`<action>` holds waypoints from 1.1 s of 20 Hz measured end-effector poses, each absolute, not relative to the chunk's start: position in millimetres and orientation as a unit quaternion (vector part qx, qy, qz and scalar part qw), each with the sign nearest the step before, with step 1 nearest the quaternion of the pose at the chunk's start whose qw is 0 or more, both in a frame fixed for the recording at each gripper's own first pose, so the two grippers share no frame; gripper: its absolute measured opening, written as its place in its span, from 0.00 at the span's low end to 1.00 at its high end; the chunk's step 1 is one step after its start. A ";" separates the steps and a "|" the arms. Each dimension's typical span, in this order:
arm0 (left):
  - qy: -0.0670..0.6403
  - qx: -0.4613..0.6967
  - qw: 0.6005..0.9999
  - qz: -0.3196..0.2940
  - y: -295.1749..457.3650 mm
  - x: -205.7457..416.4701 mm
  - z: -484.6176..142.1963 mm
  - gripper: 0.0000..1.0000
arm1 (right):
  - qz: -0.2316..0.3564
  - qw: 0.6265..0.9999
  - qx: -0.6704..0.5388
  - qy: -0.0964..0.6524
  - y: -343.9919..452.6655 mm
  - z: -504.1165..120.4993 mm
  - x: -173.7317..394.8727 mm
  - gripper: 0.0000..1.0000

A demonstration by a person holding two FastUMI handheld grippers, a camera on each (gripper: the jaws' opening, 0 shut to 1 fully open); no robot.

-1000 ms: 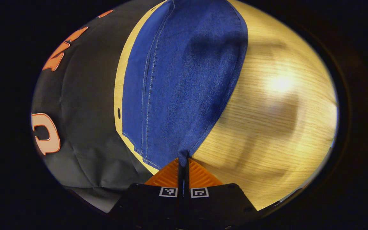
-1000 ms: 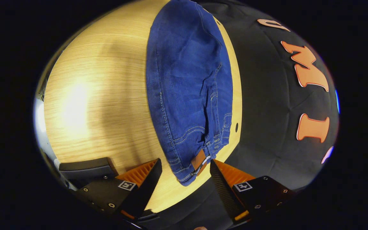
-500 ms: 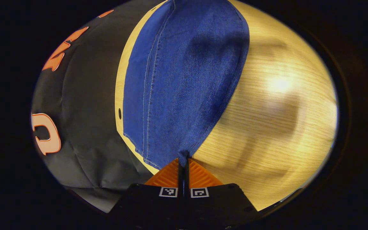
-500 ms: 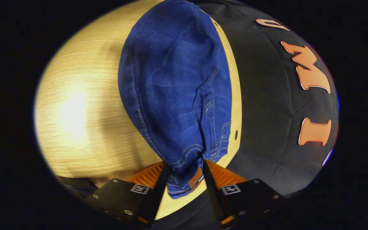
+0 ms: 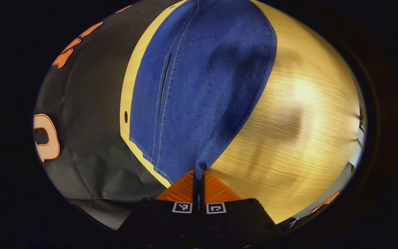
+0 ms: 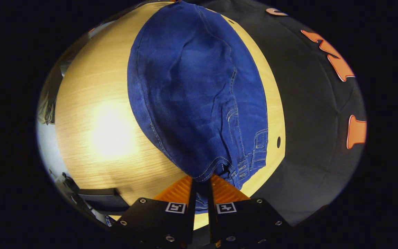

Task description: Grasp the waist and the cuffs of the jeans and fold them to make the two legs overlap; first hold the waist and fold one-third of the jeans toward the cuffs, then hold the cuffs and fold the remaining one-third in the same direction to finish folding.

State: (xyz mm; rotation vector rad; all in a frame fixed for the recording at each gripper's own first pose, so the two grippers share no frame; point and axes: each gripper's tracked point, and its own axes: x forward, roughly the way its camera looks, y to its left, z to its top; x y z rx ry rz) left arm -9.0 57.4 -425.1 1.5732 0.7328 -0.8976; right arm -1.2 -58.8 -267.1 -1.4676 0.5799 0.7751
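Note:
Blue jeans [image 5: 202,86] lie lengthwise on a light wooden table [image 5: 306,114], near its edge by the booth wall. In the left gripper view my left gripper [image 5: 198,172] is shut on the cuff end of the jeans, the hem pinched between its fingers. In the right gripper view the waist end of the jeans [image 6: 199,97], with pocket stitching and belt loops, runs down into my right gripper [image 6: 200,183]. That gripper is shut on the waistband, and the denim rises a little from the table [image 6: 95,138] there.
The black cloth wall [image 5: 88,114] hangs just past the table's far edge, beside the jeans. A small dark hole [image 5: 126,117] sits in the tabletop near that edge. Bare wood stretches on the other side of the jeans [image 6: 92,103]. A dark object [image 6: 98,199] shows at the lower left of the right gripper view.
My right gripper went from open beside the waistband to shut on it, and the waist end has lifted. The left gripper stays shut on the cuff and has shifted slightly.

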 end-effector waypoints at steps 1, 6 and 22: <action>0.308 0.669 0.555 -0.388 54.0 -6.9 -416.6 0.01 | 0.346 0.636 -0.639 0.259 -55.5 -257.8 -2.5 0.19; 0.347 0.632 0.554 -0.416 50.4 20.3 -364.8 0.01 | 0.383 0.637 -0.597 0.301 -38.7 -210.1 -8.3 0.07; 0.497 0.570 0.479 -0.447 22.6 192.6 -403.6 0.01 | 0.329 0.723 -0.400 0.457 -2.3 -160.1 131.3 0.07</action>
